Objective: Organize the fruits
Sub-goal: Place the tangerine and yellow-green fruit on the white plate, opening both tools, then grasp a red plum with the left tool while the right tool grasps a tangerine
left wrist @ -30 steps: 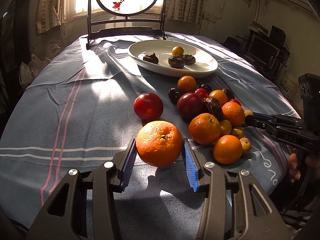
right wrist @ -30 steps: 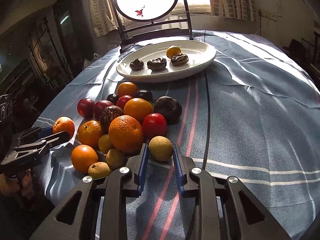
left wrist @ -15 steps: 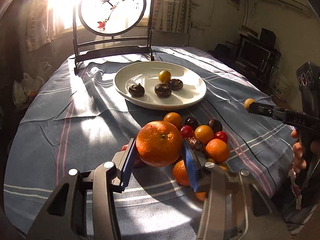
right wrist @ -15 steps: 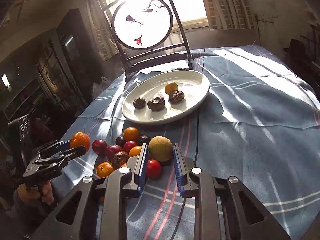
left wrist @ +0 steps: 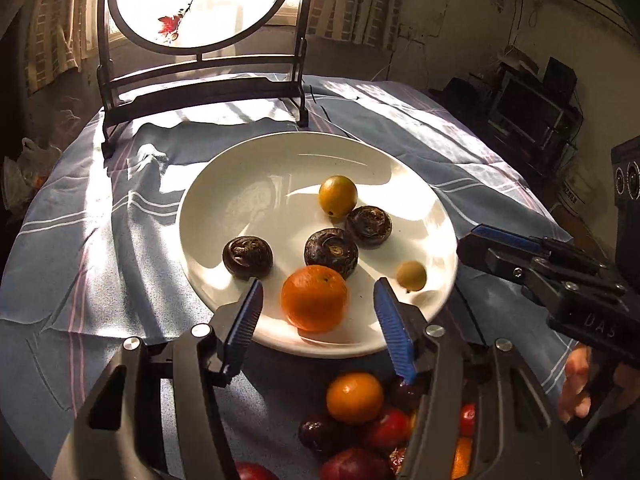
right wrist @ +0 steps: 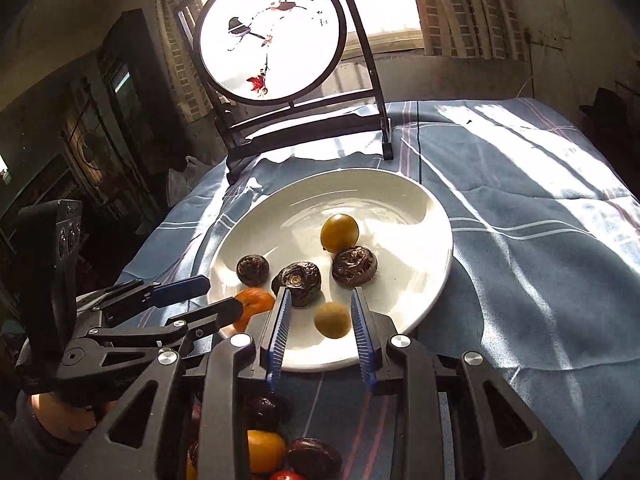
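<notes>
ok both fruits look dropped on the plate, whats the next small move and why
Probably draw both grippers back toward the pile. The left gripper stands open around the orange, the right gripper open around the small yellow-green fruit, both lying on the white plate.

A lived-in home interior, seemingly a dining or sitting room. A round table (left wrist: pixel 100 240) draped in a blue striped cloth (right wrist: pixel 540 240) carries a white plate (left wrist: pixel 248 184) at centre and, at 12 o'clock, a round painted screen (left wrist: pixel 200 0) on a dark wooden stand. Behind it, a sunlit window with checked curtains (right wrist: pixel 460 8). At 2 o'clock in the left view, a television (left wrist: pixel 524 110) among clutter against a stained plaster wall (left wrist: pixel 440 20); at 9 o'clock in the right view, a dark glazed cabinet (right wrist: pixel 100 128).
</notes>
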`<state>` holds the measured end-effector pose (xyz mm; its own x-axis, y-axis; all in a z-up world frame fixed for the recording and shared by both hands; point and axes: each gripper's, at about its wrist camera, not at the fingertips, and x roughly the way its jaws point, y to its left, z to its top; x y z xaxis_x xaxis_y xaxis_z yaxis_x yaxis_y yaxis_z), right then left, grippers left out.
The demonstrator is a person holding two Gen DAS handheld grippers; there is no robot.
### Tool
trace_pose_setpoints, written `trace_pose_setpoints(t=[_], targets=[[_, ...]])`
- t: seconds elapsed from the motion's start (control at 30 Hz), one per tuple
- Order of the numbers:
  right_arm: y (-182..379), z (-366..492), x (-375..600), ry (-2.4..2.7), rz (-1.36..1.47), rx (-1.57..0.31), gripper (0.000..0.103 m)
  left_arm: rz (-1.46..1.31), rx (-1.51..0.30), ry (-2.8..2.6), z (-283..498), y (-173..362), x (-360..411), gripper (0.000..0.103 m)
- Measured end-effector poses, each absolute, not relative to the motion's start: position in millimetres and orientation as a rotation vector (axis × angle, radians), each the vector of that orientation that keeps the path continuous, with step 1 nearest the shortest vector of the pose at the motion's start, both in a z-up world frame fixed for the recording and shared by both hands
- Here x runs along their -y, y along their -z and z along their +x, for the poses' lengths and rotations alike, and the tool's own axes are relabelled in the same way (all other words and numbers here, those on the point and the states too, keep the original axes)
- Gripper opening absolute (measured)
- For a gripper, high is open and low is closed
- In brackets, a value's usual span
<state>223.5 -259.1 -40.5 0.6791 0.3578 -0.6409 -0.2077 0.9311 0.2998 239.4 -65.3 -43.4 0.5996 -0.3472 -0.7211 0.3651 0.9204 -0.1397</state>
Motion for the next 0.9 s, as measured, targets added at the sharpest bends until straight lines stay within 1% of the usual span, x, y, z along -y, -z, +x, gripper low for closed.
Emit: trace_pose_setpoints(t=[0.07, 0.13, 0.4, 0.6, 0.63, 0.67, 0.8, 0.87, 0.9], targets=[[38.9, 212.7, 259.9, -0.317, 0.192, -0.756, 0.035, 0.032, -0.794, 0.418, 223.5, 36.2, 59.8, 0.064], [41.2, 196.0, 260.7, -0.311, 0.167, -0.758, 0.035, 0.055, -0.768, 0.417, 203.5, 32.6, 51.7, 0.065], [72.8, 113.4, 275.2, -0.317, 0.200, -0.767, 0.035, 0.132, -0.786, 0.377, 128.1, 55.3, 5.3, 0.066], [81.9, 96.0, 273.4, -0.309, 0.183, -0.741, 0.036, 0.136, -0.863, 0.322, 125.8, 85.2, -6.0, 0.066], [81.9, 96.0, 272.6, -0.309, 0.175, -0.735, 0.037, 0.136, -0.868, 0.313, 128.7, 87.6, -5.0, 0.064], [82.8, 97.6, 272.4, -0.307, 0.171, -0.740, 0.037, 0.129, -0.878, 0.314, 132.9, 88.5, -3.5, 0.060], [83.7, 95.9, 272.3, -0.322, 0.171, -0.743, 0.037, 0.097, -0.889, 0.307, 149.4, 90.2, -0.1, 0.057], [83.9, 95.6, 270.0, -0.348, 0.163, -0.750, 0.037, 0.067, -0.883, 0.318, 153.5, 90.3, -0.9, 0.038], [83.8, 95.4, 268.0, -0.361, 0.154, -0.754, 0.037, 0.062, -0.882, 0.313, 153.5, 90.0, -0.9, 0.038]])
